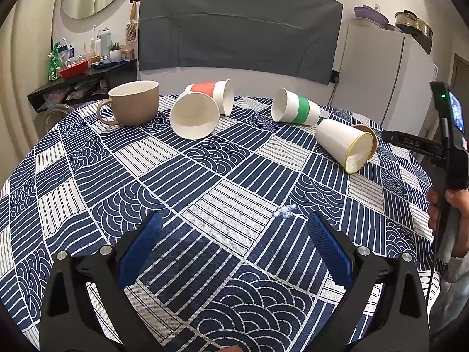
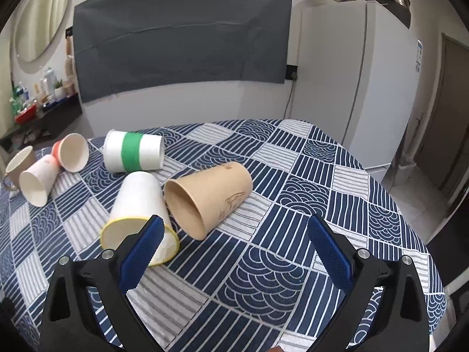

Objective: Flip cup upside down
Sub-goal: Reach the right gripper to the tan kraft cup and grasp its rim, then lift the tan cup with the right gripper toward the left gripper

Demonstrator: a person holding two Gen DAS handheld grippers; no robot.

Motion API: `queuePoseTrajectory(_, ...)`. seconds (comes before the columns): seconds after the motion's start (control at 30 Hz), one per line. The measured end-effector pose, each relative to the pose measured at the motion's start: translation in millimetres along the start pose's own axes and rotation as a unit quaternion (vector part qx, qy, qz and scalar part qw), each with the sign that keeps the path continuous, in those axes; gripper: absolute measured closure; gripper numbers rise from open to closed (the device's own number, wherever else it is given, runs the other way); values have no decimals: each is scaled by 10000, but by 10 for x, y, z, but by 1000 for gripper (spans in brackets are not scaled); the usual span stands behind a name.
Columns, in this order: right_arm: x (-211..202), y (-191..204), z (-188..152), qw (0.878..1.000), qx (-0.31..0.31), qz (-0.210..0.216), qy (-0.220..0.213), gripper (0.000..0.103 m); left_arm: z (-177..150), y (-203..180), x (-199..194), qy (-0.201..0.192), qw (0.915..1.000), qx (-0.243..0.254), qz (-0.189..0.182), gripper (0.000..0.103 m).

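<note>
Mug [image 1: 134,102]: upright at the far left of the table, handle toward the left.
Plain white cup [image 1: 194,116]: on its side just right of the mug, mouth facing the camera, touching the red-banded cup [image 1: 214,92] behind it.
Green-banded cup [image 1: 294,111]: on its side, mouth toward the left, well apart from the white cup.
Yellow-rimmed cup [image 2: 137,205]: on its side, mouth toward the camera, partly behind the right gripper's left finger.
Brown cup [image 2: 208,196]: on its side just right of the yellow-rimmed cup, mouth toward the left front.
Tablecloth [image 1: 222,176]: blue and white patchwork pattern.
Left gripper [image 1: 234,246]: jaws spread wide, holding nothing, above bare cloth.
Right gripper [image 2: 234,249]: jaws spread wide, holding nothing, near the brown cup's mouth.
</note>
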State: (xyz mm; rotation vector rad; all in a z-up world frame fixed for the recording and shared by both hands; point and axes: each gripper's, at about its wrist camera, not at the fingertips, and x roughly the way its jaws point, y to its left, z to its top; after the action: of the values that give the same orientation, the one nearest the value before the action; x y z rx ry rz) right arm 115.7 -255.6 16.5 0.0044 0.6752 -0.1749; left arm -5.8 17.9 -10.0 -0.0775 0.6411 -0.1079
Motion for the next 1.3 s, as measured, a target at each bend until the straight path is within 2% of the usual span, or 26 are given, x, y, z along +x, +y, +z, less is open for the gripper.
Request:
queuePoseTrajectory(0.03, 50, -2, 22, 10000, -51, 17, 44, 16, 0, 1, -1, -12, 10000, -13, -9, 6)
queuePoseTrajectory(0.07, 124, 2, 45, 9998, -121, -45, 130, 29, -1, 8, -5, -22, 10000, -29, -30, 6)
queuePoseTrajectory(0.1, 175, 0, 56, 9997, -149, -74, 189, 33, -4, 13, -6, -26, 10000, -39, -50, 6)
queuePoseTrajectory(0.23, 363, -42, 82, 9990, -78, 62, 446, 35, -4, 25, -13, -45, 9999, -74, -108, 6)
queuePoseTrajectory(0.37, 357, -52, 75, 9993, -21, 43, 359, 36, -5, 24, -12, -42, 9999, -81, -121, 6)
queuePoseTrajectory(0.43, 381, -34, 79, 9993, -74, 3, 366, 39, -3, 24, -9, -33, 9999, -82, -135, 6)
queuePoseTrajectory(0.5, 429, -22, 77, 9990, -92, -22, 445, 59, -5, 22, -11, -37, 9999, -80, -138, 6)
queuePoseTrajectory(0.53, 463, -26, 77, 9988, -75, -36, 493, 65, -5, 24, -14, -43, 9999, -83, -135, 6)
queuePoseTrajectory(0.6, 518, -43, 72, 9984, -36, -2, 558, 89, -5, 29, -14, -44, 9998, -95, -141, 6)
queuePoseTrajectory(0.67, 543, -81, 60, 9984, 32, 51, 568, 97, -1, 35, -6, -29, 9998, -108, -146, 6)
queuePoseTrajectory(1.07, 350, -268, -70, 9983, 221, 133, 517, 100, -2, 38, -2, -16, 9998, -112, -147, 6)
queuePoseTrajectory(1.3, -51, -303, -254, 9988, 162, 336, 315, 100, -2, 42, 2, -4, 9998, -110, -143, 6)
